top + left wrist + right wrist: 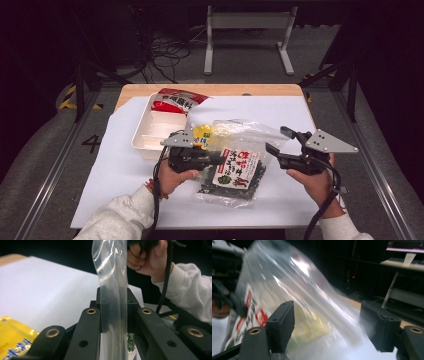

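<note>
1. In the high view I see my left gripper (216, 159) at centre frame, jaws pressed together on the left edge of the clear plastic bag (245, 145).
2. The left gripper view confirms it: a strip of the clear plastic bag (112, 290) rises straight up between the two black jaws, which are clamped flat against it from both sides.
3. The bag lies in the middle of the high view on the white sheet (110, 175), its upper part lifted off the surface. Inside it I can make out a dark snack packet (237, 172) with a white and red label, lying toward the lower centre of the frame.
4. My right gripper (280, 142) is at right of centre in the high view, just beside the bag's right edge. Its jaws are spread wide.
5. In the right gripper view the jaws stand well apart, with the clear plastic bag (312, 297) bulging across the gap between them; I cannot tell whether either jaw touches the film.
6. A yellow packet (202, 134) sits just above my left gripper in the high view, and shows at the lower left of the left gripper view (12, 337).
7. A white tray (142, 137) lies at left of centre in the high view, with a red and white packet (175, 101) leaning at its far end.
</note>
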A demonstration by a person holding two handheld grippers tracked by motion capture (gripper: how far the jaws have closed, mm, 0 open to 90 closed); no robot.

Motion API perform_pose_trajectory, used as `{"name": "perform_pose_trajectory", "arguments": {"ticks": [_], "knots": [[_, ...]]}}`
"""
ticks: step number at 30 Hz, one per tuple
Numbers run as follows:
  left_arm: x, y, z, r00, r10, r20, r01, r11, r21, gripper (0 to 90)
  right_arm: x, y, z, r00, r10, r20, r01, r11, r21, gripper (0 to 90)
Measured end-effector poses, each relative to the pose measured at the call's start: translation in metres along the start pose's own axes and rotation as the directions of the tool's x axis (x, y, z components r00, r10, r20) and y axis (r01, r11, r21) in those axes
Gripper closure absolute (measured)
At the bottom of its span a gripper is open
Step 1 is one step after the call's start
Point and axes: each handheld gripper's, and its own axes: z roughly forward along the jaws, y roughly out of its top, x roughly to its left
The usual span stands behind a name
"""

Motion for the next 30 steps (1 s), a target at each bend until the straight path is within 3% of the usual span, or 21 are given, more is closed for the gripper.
{"name": "perform_pose_trajectory", "arguments": {"ticks": [3,8,13,16,26,28,30], "knots": [[-0.002,0.005,-0.011,0.9992,0.020,-0.035,-0.022,0.9992,-0.033,80.1,-0.007,-0.011,-0.007,0.9991,0.042,-0.001,-0.042,0.999,0.028,25.3],[-0.004,0.012,-0.028,0.9950,0.065,-0.076,-0.070,0.9954,-0.065,80.1,-0.011,-0.027,-0.010,0.9983,0.052,0.025,-0.054,0.992,0.111,25.5],[-0.004,0.017,-0.043,0.9879,0.102,-0.116,-0.112,0.9907,-0.078,80.0,-0.011,-0.044,-0.004,0.9965,0.075,0.037,-0.081,0.976,0.204,25.5],[-0.003,0.018,-0.052,0.9841,0.111,-0.138,-0.125,0.9876,-0.094,80.0,-0.006,-0.052,-0.002,0.9974,0.064,0.033,-0.070,0.966,0.249,25.5],[0.002,0.025,-0.076,0.9698,0.126,-0.209,-0.158,0.9770,-0.144,80.0,-0.002,-0.065,-0.002,0.9960,0.084,0.031,-0.089,0.953,0.289,25.5],[0.003,0.027,-0.082,0.9656,0.131,-0.224,-0.167,0.9748,-0.148,79.9,-0.003,-0.067,0.000,0.9946,0.100,0.028,-0.104,0.952,0.287,25.4],[0.003,0.029,-0.091,0.9557,0.138,-0.260,-0.183,0.9704,-0.158,79.9,-0.001,-0.070,0.002,0.9951,0.095,0.026,-0.098,0.950,0.296,25.3]]}}
